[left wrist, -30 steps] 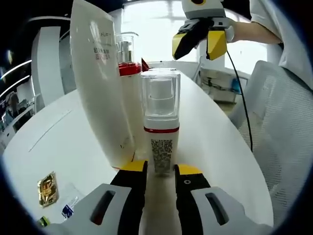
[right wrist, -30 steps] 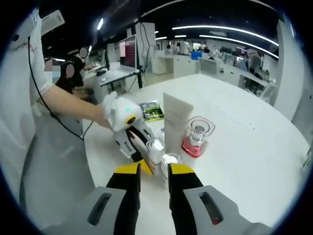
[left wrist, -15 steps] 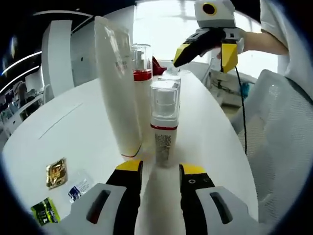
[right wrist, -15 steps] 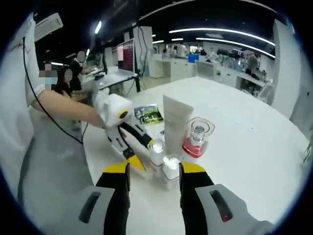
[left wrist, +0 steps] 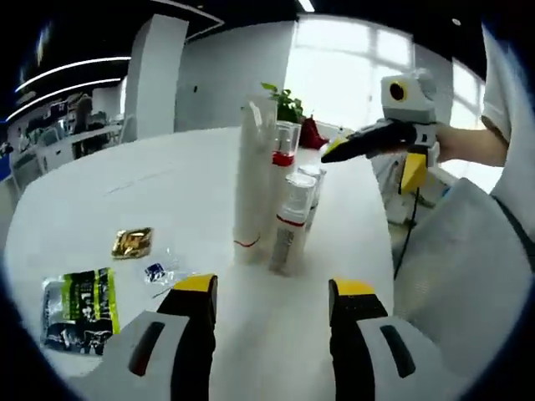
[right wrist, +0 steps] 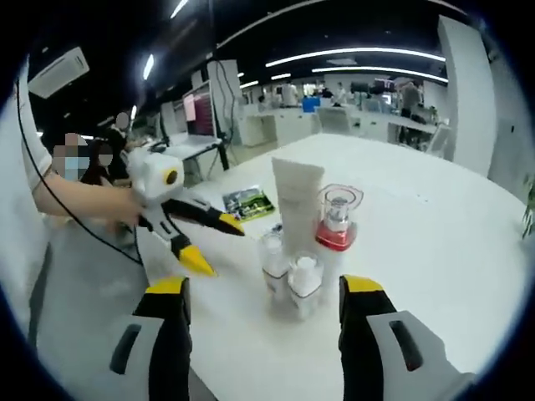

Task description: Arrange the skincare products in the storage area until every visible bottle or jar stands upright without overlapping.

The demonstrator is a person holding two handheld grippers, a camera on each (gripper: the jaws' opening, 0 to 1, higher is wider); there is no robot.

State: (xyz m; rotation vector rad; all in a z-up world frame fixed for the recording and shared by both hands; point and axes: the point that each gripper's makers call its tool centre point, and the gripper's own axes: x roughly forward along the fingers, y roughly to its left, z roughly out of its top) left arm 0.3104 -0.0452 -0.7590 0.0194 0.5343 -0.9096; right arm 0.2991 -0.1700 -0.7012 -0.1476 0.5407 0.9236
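Ahead of my left gripper (left wrist: 272,296) and my right gripper (right wrist: 263,296), both with jaws apart and holding nothing: one tall white tube (left wrist: 251,188), one red-collared bottle (right wrist: 337,219) and two clear-capped pump bottles (right wrist: 304,282), upright, clustered on the table (left wrist: 100,200).

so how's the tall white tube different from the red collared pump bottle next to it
The tall white tube is opaque white and flat, tapering to a thin top edge; the pump bottle has a clear cap over its pump and a red collar. The tube stands taller than the bottle. Both stand upright, side by side on the white table.
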